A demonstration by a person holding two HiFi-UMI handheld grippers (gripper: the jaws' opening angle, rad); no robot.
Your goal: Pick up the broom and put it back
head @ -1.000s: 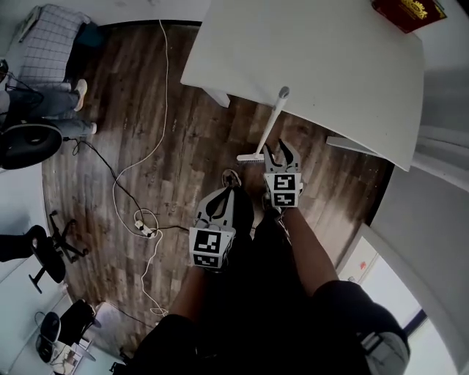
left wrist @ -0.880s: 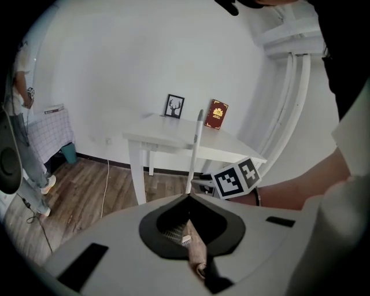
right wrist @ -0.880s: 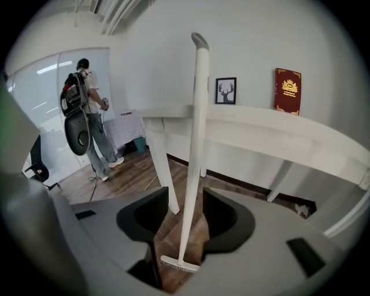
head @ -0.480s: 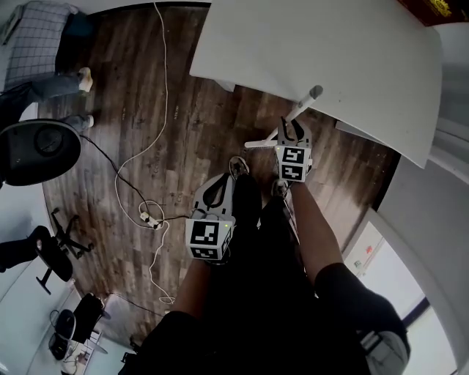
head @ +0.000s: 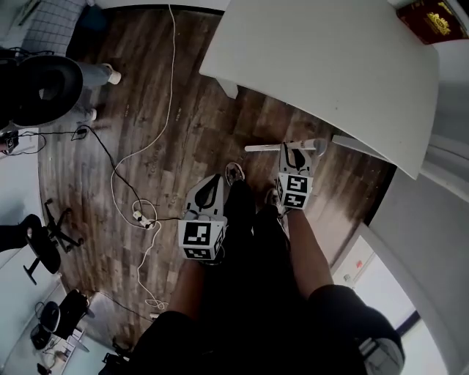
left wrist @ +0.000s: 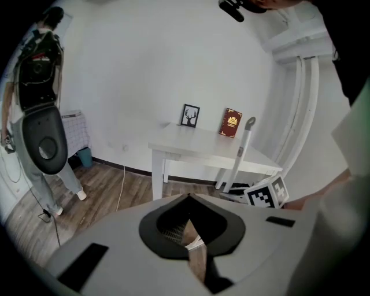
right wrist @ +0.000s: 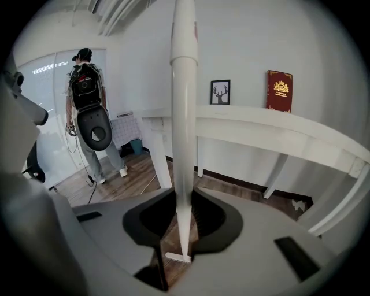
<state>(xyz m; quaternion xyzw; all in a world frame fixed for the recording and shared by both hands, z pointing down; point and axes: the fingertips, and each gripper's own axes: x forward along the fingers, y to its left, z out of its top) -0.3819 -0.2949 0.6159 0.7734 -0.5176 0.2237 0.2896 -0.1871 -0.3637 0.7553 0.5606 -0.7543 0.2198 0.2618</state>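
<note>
Two grippers in view above wood floor (head: 146, 132). Right gripper (right wrist: 184, 196): jaws just closing, pads clenched on white handle of broom (right wrist: 184, 115), low on shaft. Broom near upright, just in front of white table (head: 330, 66) edge, brush head downward at floor level; contact with floor not discernible. Left gripper (left wrist: 188, 199): jaws together, tips meeting, nothing between them; held beside right gripper, apart from broom. Red book (head: 432, 16) upright at far table corner. Person (right wrist: 87, 98) standing at far side of room. Cable (head: 172, 80) trailing across floor.
</note>
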